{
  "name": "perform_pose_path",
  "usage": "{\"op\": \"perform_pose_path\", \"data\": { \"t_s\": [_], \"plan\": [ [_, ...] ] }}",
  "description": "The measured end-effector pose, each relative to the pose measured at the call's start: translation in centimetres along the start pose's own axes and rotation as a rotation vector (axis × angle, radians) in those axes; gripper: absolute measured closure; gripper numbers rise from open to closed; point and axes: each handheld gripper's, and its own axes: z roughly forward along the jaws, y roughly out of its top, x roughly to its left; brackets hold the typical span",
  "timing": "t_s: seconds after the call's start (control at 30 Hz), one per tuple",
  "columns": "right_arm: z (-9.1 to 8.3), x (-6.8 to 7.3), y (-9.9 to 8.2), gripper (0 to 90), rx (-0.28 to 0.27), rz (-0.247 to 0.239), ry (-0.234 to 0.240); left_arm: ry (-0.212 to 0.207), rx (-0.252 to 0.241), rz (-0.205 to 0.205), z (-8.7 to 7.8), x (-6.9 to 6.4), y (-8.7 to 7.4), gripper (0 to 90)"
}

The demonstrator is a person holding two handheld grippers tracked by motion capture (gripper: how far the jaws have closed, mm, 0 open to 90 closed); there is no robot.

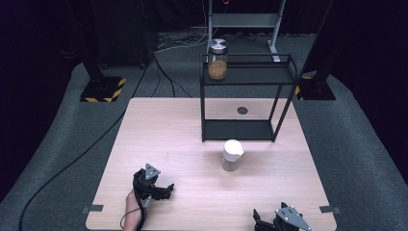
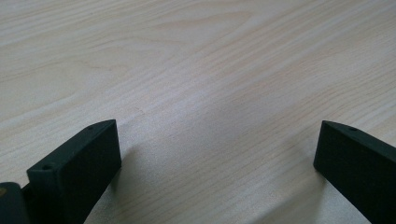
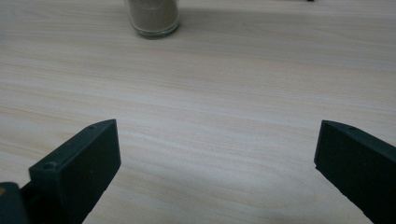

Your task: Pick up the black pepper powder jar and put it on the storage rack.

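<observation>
While low, both hand-held grippers (image 1: 163,191) gape.

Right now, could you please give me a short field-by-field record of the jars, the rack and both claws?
surface: light wooden table
white-lidded jar: upright on the table in front of the rack, free of both claws
metal-lidded jar: upright on the rack's top shelf, left end, part-filled with brown grains
rack: black two-tier frame at the table's far side
left claw: near left of the table, jaws wide apart, holding nothing
right claw: near right edge, jaws wide apart, holding nothing, aimed towards the white-lidded jar
</observation>
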Motion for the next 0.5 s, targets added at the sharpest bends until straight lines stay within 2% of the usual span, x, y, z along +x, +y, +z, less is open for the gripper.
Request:
{"op": "perform_pose_path", "data": {
  "t_s": [0.27, 0.43, 0.5],
  "plan": [
    [1.6, 0.9, 1.1, 0.0, -0.024, 0.005, -0.008, -0.002, 0.000, 0.002, 0.0, 0.0, 0.0, 0.2],
    [3.8, 1.5, 1.7, 0.0, -0.065, 0.001, 0.008, -0.016, 0.000, 0.014, 0.0, 0.1, 0.0, 0.3],
    [4.8, 1.4, 2.2, 0.0, -0.072, 0.016, 0.031, -0.016, 0.000, 0.014, 0.0, 0.1, 0.0, 0.3]
  ]
}}
